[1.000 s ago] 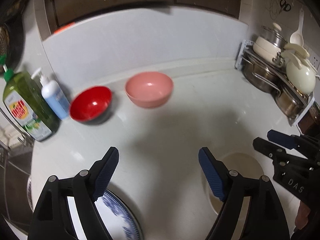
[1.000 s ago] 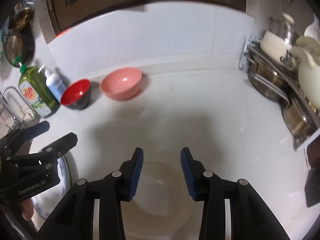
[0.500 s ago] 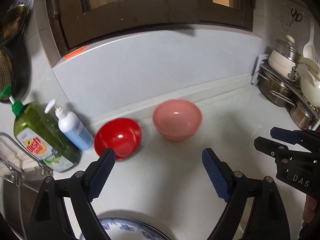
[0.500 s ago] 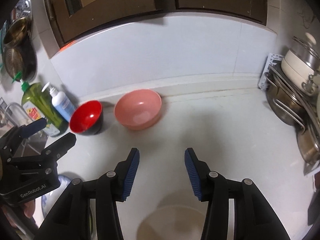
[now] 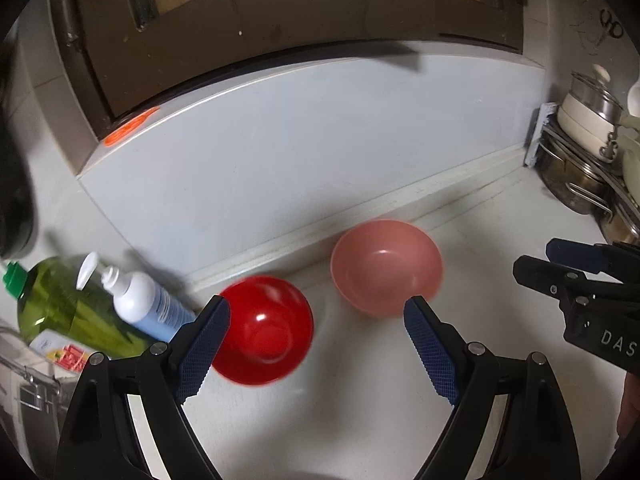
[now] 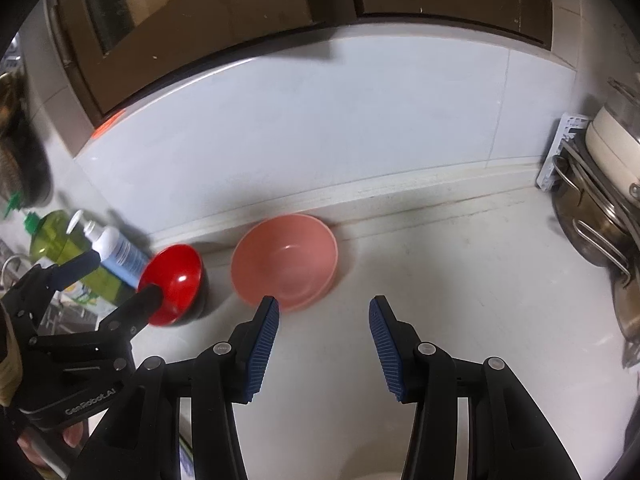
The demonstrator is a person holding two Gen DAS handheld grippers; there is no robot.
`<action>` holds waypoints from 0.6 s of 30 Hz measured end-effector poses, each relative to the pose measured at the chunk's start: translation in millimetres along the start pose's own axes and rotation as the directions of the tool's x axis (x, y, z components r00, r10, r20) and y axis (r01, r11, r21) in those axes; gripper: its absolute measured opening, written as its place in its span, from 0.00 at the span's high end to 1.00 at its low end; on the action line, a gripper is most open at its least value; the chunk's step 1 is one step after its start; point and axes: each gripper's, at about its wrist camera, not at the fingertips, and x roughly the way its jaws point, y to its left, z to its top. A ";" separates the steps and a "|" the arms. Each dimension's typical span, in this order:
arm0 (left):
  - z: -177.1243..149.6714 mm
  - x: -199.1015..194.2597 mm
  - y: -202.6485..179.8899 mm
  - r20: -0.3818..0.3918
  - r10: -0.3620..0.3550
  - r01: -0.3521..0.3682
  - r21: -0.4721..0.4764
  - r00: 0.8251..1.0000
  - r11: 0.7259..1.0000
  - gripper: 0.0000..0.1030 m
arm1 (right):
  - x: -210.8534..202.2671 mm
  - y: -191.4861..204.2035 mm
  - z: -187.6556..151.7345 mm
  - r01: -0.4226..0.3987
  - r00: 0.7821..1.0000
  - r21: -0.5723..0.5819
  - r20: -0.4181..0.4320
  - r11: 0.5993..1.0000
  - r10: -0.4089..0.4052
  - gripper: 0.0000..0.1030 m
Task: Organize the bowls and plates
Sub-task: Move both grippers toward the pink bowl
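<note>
Spanning the lower frame, the pale bench (image 5: 360, 420) carries a matte pink bowl (image 5: 386, 267) at centre near the back wall, with a smaller glossy red bowl (image 5: 264, 330), black outside, just beside it on the left. Both sit upright and empty. The left gripper (image 5: 316, 344) and right gripper (image 6: 322, 344) hover with fingers spread, holding nothing.

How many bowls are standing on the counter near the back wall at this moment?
2. The red bowl stands on the left, beside the soap bottles. The pink bowl stands right of it, apart. More dishes may be hidden below the grippers.
</note>
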 end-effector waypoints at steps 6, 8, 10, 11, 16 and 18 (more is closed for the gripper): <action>15.4 37.4 6.8 -0.030 -0.015 0.015 0.012 0.999 1.000 0.14 | 30.5 -1.5 13.7 0.010 0.999 0.035 -0.037 0.999 -0.008 0.53; 18.9 48.6 6.8 -0.042 -0.019 0.019 0.019 0.999 1.000 0.14 | 40.6 -2.7 16.6 0.013 0.999 0.043 -0.050 0.999 -0.011 0.53; 22.5 62.9 6.9 -0.060 -0.022 0.023 0.030 0.998 0.999 0.14 | 50.4 -3.6 18.3 0.019 0.998 0.053 -0.063 0.998 -0.015 0.53; 23.9 69.4 6.8 -0.069 -0.024 0.026 0.034 0.997 0.999 0.15 | 56.2 -4.5 18.8 0.021 0.997 0.060 -0.071 0.998 -0.017 0.53; 28.1 102.2 3.9 -0.127 -0.042 0.049 0.052 0.991 0.997 0.19 | 82.0 -10.6 22.4 0.025 0.993 0.097 -0.116 0.995 -0.013 0.53; 28.8 113.0 2.2 -0.150 -0.048 0.056 0.053 0.988 0.997 0.21 | 91.6 -13.8 22.3 0.024 0.991 0.115 -0.136 0.993 -0.008 0.53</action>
